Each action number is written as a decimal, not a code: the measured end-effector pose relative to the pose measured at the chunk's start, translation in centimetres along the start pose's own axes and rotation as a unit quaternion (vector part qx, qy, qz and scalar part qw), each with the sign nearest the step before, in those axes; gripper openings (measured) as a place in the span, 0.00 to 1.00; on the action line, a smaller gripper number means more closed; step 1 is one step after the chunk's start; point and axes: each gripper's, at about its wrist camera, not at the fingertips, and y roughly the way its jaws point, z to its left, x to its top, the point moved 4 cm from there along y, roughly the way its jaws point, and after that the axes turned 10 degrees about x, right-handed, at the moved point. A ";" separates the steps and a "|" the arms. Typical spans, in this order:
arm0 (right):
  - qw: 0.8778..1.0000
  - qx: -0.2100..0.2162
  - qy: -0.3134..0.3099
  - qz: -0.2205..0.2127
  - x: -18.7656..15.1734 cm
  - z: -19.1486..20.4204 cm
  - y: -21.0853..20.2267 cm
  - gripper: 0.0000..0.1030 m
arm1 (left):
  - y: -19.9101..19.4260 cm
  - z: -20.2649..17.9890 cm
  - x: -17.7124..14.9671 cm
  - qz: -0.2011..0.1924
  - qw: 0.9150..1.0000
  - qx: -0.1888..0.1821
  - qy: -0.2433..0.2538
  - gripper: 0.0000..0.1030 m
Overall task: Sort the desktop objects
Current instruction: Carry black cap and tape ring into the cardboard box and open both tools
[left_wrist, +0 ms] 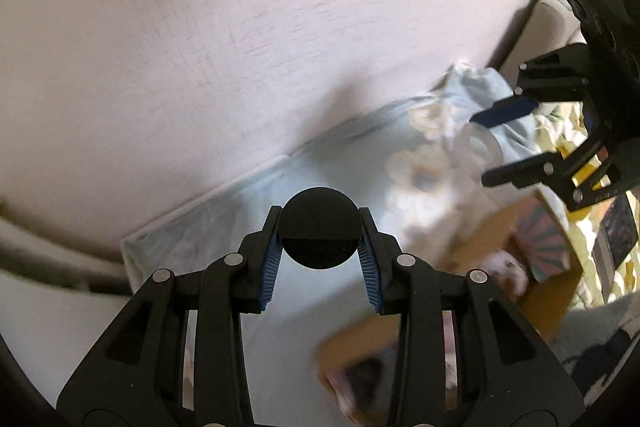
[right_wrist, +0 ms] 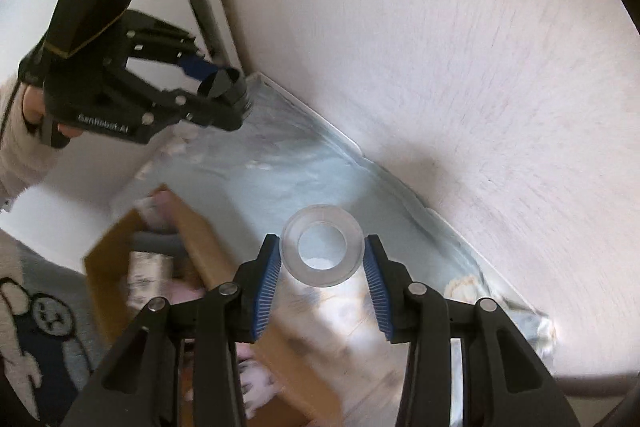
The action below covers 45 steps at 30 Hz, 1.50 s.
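Note:
My left gripper [left_wrist: 319, 231] is shut on a black round cylinder [left_wrist: 318, 227], seen end-on in the left wrist view; it also shows at upper left in the right wrist view [right_wrist: 224, 89]. My right gripper [right_wrist: 322, 253] is shut on a clear roll of tape [right_wrist: 321, 251], a translucent ring between the blue pads. That roll [left_wrist: 480, 147] and the right gripper [left_wrist: 486, 151] appear at the right edge of the left wrist view. Both grippers hang above a table with a pale blue cloth [right_wrist: 280, 183].
An open cardboard box [right_wrist: 200, 239] holding several soft and patterned items sits below the grippers; it shows at lower right in the left wrist view [left_wrist: 560, 291]. A pale wall [right_wrist: 460, 67] rises behind the table. A person's sleeve [right_wrist: 12, 147] holds the left gripper.

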 end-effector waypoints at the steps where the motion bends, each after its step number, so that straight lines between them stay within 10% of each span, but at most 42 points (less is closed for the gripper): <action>1: 1.000 0.002 0.001 -0.002 -1.2 0.9 -1.1 0.38 | -0.9 -0.5 -0.6 0.000 1.000 0.000 0.002 0.32; 17: 0.998 0.030 0.042 0.021 -5.4 7.7 3.5 0.38 | -3.2 -5.8 -11.8 0.052 0.998 -0.025 -0.031 0.32; 31: 0.997 0.042 0.048 0.042 -7.7 8.7 5.2 0.38 | -2.4 -9.6 -14.5 0.061 0.998 -0.025 -0.015 0.32; 34: 0.997 0.034 0.061 0.041 -7.7 8.4 5.2 0.68 | -2.1 -9.2 -14.4 0.082 0.996 -0.004 -0.035 0.57; 35: 0.997 0.037 0.066 0.035 -7.7 8.3 5.0 0.90 | -2.1 -9.1 -14.3 0.080 0.996 0.001 -0.040 0.98; 45: 0.993 0.028 0.116 0.002 -7.8 7.2 4.0 1.00 | -2.1 -7.7 -13.8 0.055 0.996 0.023 -0.068 1.00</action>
